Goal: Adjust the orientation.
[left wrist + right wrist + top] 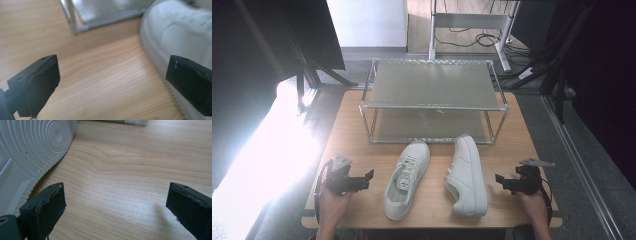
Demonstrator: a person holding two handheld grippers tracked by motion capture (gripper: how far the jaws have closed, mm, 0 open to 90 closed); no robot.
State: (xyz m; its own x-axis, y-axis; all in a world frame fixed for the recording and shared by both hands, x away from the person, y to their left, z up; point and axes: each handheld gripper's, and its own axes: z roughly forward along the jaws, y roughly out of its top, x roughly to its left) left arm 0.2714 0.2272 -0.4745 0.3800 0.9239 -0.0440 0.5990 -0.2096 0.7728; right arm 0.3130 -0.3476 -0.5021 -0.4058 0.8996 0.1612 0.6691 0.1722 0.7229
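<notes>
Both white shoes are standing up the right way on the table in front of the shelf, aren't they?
Not quite. Only the left shoe stands upright, laces up. The right shoe lies tipped on its side on the table; the right gripper view shows its ridged sole facing the camera. Both do lie in front of the metal shelf, as the high view shows.

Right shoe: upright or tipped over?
Tipped on its side: the right shoe shows its sole facing the right tool.
</notes>
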